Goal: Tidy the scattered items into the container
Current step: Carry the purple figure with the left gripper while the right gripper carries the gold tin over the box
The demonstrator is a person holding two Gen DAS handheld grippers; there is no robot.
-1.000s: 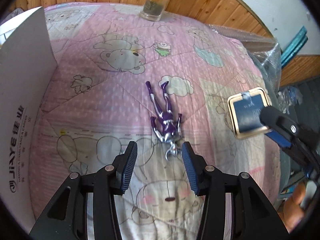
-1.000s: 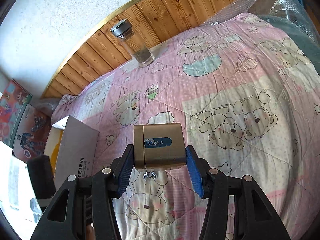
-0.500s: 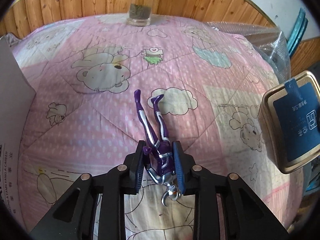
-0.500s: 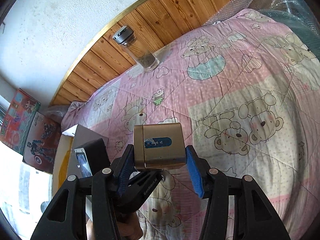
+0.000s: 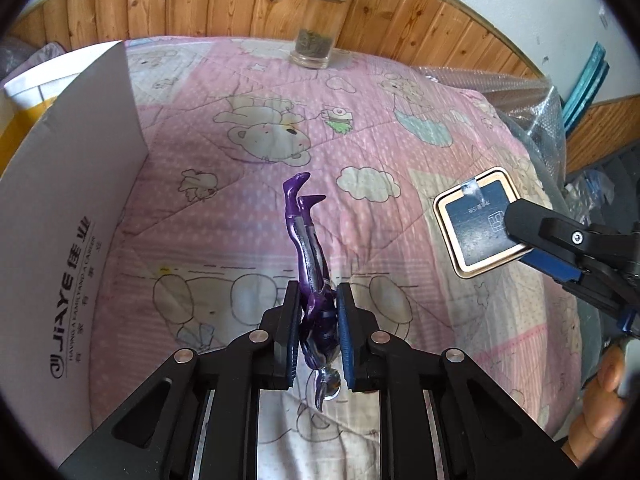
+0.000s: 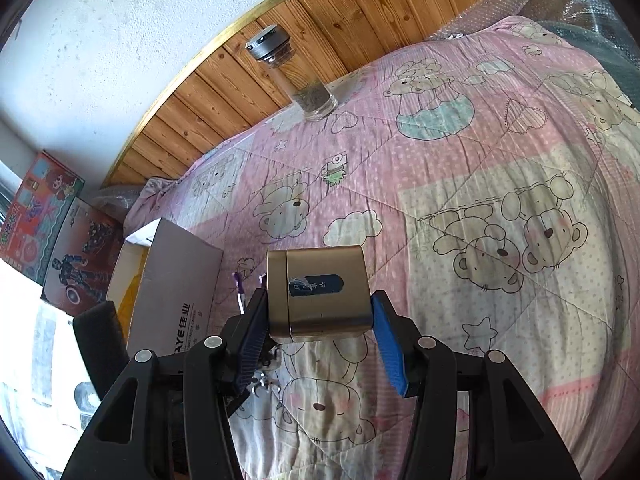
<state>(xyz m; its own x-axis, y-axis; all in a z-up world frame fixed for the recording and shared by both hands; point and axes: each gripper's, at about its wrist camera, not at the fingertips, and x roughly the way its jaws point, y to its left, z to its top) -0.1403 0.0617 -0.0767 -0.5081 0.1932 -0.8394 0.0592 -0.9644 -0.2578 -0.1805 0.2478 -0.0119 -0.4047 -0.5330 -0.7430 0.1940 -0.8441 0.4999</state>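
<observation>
Closing left gripper [image 5: 318, 334] on purple figure [image 5: 310, 264]; right gripper [image 6: 320, 332] clamps gold tin [image 6: 320, 292]

Both wrist views look steeply down, close over the bed quilt [image 5: 400, 200]; both catch the glass jar [image 5: 318, 28] by the far wood panelling.

The quilt [image 5: 248, 200] is pink with fine white dots, broken by pale cream patches and printed with outlined teddy bears, white clouds and a small green motif. The toy figure [image 5: 308, 248] is glossy purple with silver stripes down its legs and a silver head. The tin [image 6: 320, 296] is brushed gold with a dark blue label; its lid face shows a gold rim around dark blue. The cardboard box [image 5: 68, 208] is white outside with black lettering. Both grippers are black with blue pads [image 6: 390, 348]. The wall panelling [image 5: 168, 4] is orange-brown knotty wood.
</observation>
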